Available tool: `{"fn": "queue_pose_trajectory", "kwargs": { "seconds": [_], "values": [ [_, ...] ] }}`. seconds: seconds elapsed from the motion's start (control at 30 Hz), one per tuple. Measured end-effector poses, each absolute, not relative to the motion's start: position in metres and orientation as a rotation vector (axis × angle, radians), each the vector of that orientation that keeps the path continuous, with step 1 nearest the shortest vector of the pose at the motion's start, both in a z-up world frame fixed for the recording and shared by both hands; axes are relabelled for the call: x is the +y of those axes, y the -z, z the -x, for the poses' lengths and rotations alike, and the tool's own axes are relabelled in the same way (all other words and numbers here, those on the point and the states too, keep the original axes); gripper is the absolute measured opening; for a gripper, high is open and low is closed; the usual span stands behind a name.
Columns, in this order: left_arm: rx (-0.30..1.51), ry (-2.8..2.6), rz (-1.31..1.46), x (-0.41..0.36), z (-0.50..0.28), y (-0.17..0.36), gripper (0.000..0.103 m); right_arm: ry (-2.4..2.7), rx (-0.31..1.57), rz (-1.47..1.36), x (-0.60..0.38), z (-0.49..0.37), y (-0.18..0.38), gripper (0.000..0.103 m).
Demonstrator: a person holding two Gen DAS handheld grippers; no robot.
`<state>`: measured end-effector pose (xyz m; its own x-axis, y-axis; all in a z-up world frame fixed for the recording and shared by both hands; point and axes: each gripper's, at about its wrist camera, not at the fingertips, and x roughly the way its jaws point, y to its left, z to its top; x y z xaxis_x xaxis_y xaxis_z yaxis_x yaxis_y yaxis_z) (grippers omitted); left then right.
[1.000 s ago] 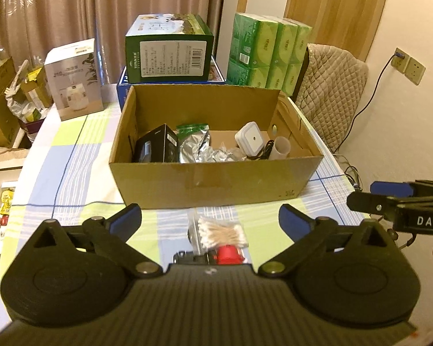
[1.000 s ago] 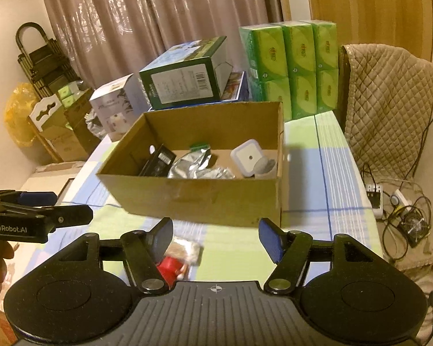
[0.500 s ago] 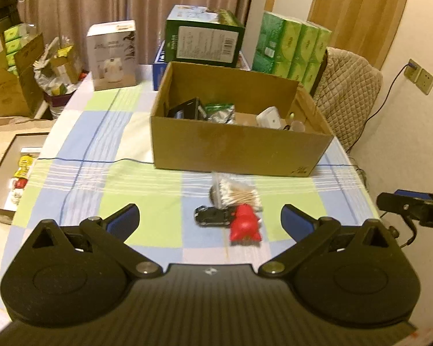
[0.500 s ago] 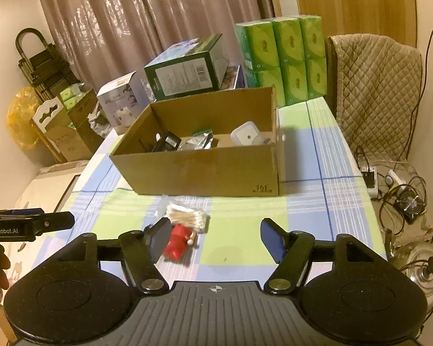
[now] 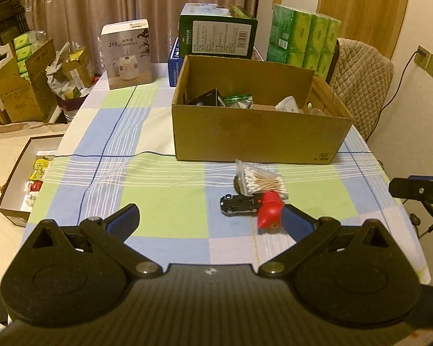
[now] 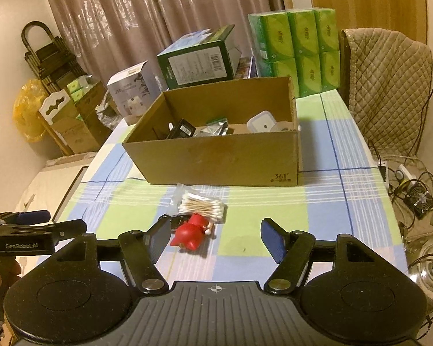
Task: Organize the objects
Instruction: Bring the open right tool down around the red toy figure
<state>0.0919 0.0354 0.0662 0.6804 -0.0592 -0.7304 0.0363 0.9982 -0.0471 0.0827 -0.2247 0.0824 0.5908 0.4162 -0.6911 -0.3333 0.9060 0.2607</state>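
Before the cardboard box (image 5: 259, 132), left wrist view: bag of cotton swabs (image 5: 261, 181), just in front of the box's near wall; black toy car (image 5: 238, 204) and red figurine (image 5: 270, 209) touching it on the side away from the box. Swab bag likely light, soft, crinkly — best pinched at its sealed top edge. Left gripper (image 5: 209, 219) spread wide, holding nothing, well short of the items.

Right wrist view: same cluster near the box front; figurine (image 6: 194, 230) probably rigid, smooth, light — take it across the body. Right gripper (image 6: 216, 239) wide apart, empty; its left finger (image 6: 158, 238) overlaps the car in view, contact unclear.
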Motion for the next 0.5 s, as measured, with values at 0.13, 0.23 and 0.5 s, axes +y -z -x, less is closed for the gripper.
{"fn": "queue_pose_trajectory", "kwargs": {
  "seconds": [0.13,0.23,0.5],
  "values": [
    [0.827,0.075,0.020,0.038,-0.095,-0.058,0.102,-0.435,0.845,-0.106,-0.215,-0.087,-0.073,0.066],
    [0.832,0.057,0.005,0.040,-0.100,-0.051,0.102,-0.437,0.863,-0.094,-0.204,-0.092,-0.064,0.066],
    [0.848,0.016,0.012,0.052,-0.119,-0.024,0.102,-0.442,0.906,-0.054,-0.173,-0.107,-0.030,0.066]
  ]
}}
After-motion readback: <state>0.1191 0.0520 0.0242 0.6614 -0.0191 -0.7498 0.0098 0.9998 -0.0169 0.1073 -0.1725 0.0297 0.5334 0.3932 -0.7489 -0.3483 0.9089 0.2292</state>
